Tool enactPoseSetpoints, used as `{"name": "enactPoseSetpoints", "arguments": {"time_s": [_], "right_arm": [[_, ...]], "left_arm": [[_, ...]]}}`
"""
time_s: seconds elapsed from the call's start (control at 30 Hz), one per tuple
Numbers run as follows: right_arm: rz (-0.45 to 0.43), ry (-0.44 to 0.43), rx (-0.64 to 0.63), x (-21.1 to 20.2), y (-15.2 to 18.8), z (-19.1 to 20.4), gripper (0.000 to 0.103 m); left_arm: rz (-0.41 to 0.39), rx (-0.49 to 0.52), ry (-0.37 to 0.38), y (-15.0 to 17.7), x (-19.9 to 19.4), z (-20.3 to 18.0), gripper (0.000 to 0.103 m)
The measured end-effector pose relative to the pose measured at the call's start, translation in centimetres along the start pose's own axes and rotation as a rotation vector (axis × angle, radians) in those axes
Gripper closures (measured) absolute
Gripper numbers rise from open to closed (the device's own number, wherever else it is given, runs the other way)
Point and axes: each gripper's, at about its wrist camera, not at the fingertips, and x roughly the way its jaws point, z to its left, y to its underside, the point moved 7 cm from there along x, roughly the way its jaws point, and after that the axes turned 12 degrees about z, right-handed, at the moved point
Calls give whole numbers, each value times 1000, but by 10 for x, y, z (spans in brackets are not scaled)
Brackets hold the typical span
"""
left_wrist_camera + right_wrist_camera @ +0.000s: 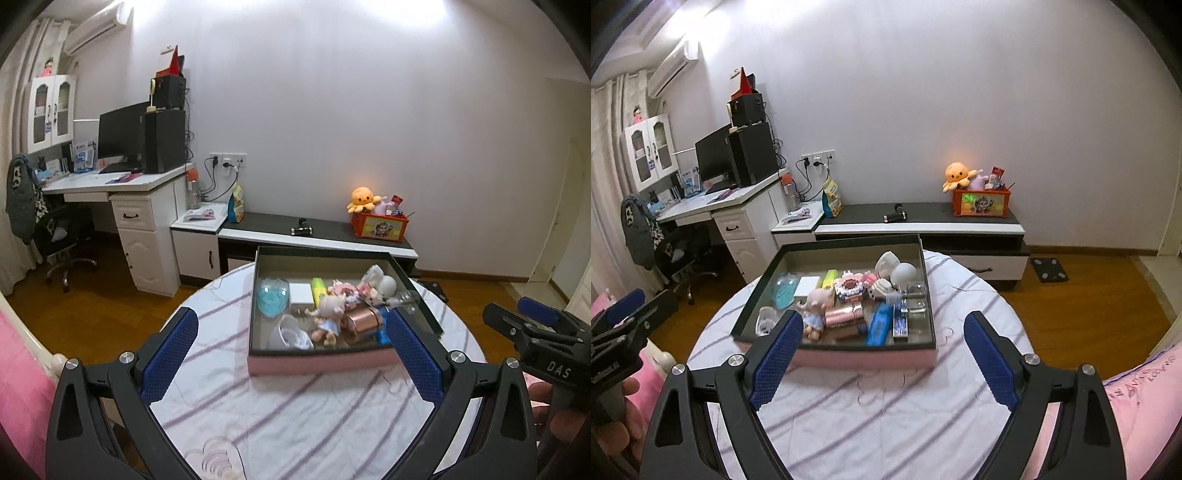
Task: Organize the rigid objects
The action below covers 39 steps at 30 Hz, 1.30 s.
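Both sets of jaws spread, empty, short of the crowded box (849,360); clumsy reach risks toppling the doll (817,308) onto neighbours.

My left wrist camera looks forward and slightly down from the near left; my right wrist camera does likewise from the near right. Both share the pink-sided open box (321,360) (864,358) on the round striped worktop (295,413) (886,406), close ahead.

Clear cup (767,320) half hidden behind right claw's finger (775,354), doll (327,319) motion-blurred
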Motion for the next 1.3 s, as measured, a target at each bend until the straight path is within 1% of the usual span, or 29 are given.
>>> {"name": "enactPoseSetpoints", "arguments": {"time_s": [0.33,0.53,0.6,0.7,0.8,1.07,1.3], "right_arm": [[-47,16,-37,-47,45,14,13],[-99,22,-25,-81,61,13,13],[-118,29,-19,-90,66,11,13],[-132,29,3,-97,72,5,13],[-141,41,12,-102,77,3,13],[-145,21,-15,-104,81,15,13],[-139,6,-22,-101,84,18,13]], "left_arm": [[-22,18,15,49,-45,-16,0],[-49,55,11,62,-75,-28,0],[-71,67,7,64,-86,-32,0],[-89,72,-8,67,-95,-35,0],[-89,66,-19,71,-100,-34,0],[-101,58,-45,80,-109,-30,0],[-102,20,-60,81,-109,-18,0]]}}
